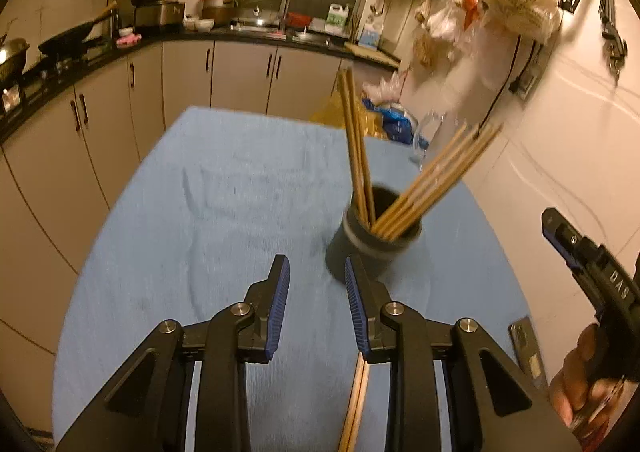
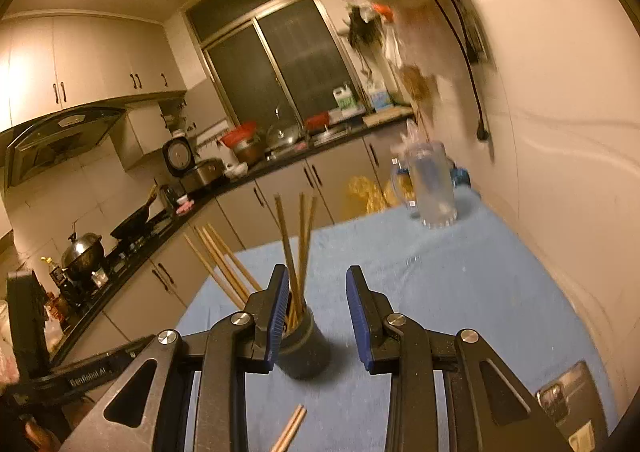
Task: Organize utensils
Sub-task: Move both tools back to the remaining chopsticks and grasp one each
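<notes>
A dark round cup point(image 1: 374, 240) stands on the blue cloth with several wooden chopsticks point(image 1: 432, 179) fanned out of it. My left gripper point(image 1: 317, 284) is open just short of the cup, to its near left, with nothing between its pads. A loose pair of chopsticks point(image 1: 354, 408) lies on the cloth under its right finger. In the right wrist view the cup point(image 2: 306, 352) sits just beyond my right gripper point(image 2: 318, 292), which is open and holds nothing. The loose pair point(image 2: 290, 430) lies below it. A hand holds the right gripper point(image 1: 560, 236) at the right edge of the left wrist view.
The table is covered by a blue cloth point(image 1: 200, 211). A clear plastic pitcher point(image 2: 430, 187) stands at its far right corner by the wall. A small device point(image 2: 568, 396) lies at the near right edge. Kitchen counters point(image 1: 120, 47) with pots run along the far and left sides.
</notes>
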